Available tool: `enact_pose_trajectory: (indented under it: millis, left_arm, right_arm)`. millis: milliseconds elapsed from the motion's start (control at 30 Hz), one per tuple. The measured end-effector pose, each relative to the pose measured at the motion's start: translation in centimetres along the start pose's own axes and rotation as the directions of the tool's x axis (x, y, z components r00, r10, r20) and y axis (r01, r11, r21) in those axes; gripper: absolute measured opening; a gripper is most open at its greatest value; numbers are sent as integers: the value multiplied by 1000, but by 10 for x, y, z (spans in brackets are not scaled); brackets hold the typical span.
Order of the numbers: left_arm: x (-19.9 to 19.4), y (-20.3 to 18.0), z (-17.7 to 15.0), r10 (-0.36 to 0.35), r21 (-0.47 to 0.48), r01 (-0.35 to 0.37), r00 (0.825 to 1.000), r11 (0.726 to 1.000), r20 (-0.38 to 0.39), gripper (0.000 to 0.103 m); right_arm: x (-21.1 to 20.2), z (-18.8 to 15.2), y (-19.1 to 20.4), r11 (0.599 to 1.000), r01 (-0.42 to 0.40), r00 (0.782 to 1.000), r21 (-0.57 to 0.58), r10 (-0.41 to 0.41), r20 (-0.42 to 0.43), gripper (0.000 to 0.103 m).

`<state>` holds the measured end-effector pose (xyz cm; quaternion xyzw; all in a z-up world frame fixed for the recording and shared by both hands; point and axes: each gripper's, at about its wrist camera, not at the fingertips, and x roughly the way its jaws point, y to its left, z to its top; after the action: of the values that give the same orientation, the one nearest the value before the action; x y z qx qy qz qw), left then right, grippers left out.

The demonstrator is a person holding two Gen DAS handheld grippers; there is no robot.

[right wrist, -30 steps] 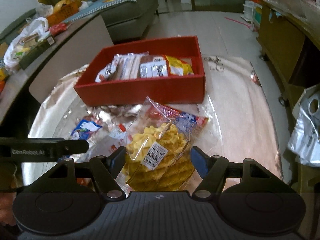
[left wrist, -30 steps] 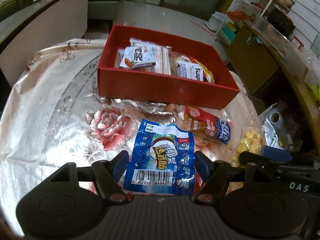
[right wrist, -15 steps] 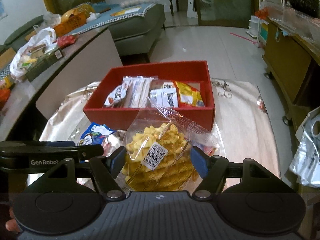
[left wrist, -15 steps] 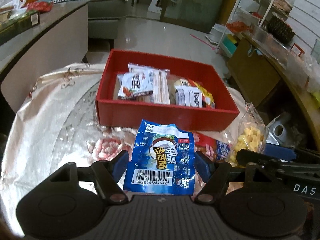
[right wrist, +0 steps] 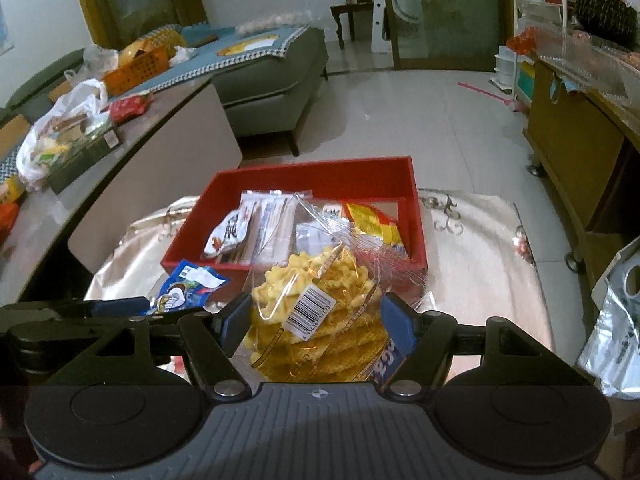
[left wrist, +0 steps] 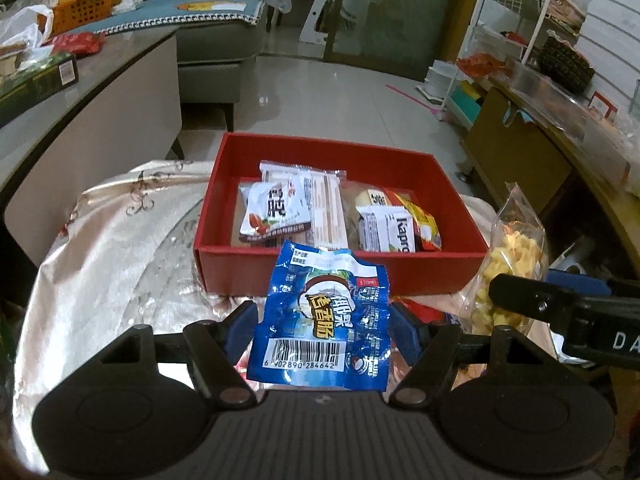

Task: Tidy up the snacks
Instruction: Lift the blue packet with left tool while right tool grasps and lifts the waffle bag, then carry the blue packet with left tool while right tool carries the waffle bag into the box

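My left gripper (left wrist: 322, 322) is shut on a blue snack packet (left wrist: 324, 316) and holds it in the air in front of the red box (left wrist: 320, 270). My right gripper (right wrist: 316, 316) is shut on a clear bag of yellow waffle crisps (right wrist: 320, 312), also lifted, near the box's (right wrist: 416, 216) front right corner. The box holds several packets, among them a white one (left wrist: 276, 210) and a yellow-red one (left wrist: 420, 220). The waffle bag also shows at the right of the left wrist view (left wrist: 512, 256), and the blue packet at the left of the right wrist view (right wrist: 188, 292).
The box stands on a shiny floral tablecloth (left wrist: 116, 248). A red-blue packet (left wrist: 424, 312) lies on the cloth under the grippers. A grey counter with bags (right wrist: 60, 136) runs along the left. A wooden cabinet (right wrist: 568, 140) and a silver bag (right wrist: 616, 320) are at the right.
Both grippers have risen from the cloth with their packets and now hold them higher, close to the box's front wall. The red-blue packet stayed on the cloth.
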<state>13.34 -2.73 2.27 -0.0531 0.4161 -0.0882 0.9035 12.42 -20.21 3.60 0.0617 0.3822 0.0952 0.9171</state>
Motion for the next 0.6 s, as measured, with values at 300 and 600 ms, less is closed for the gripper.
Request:
enact_pose_trajectory:
  millis: [300,600]
  left_arm:
    - [12,-5,17,3,-2,-3,1000,1000,14,64]
    - [28,-8,37,4,-8,-4,1000,1000,22,64]
  right_arm:
    - [7,15,-3,1000,-3,1000,3,3,21,76]
    - [26,32,-6,1000,-2,1000,17,2,14,76]
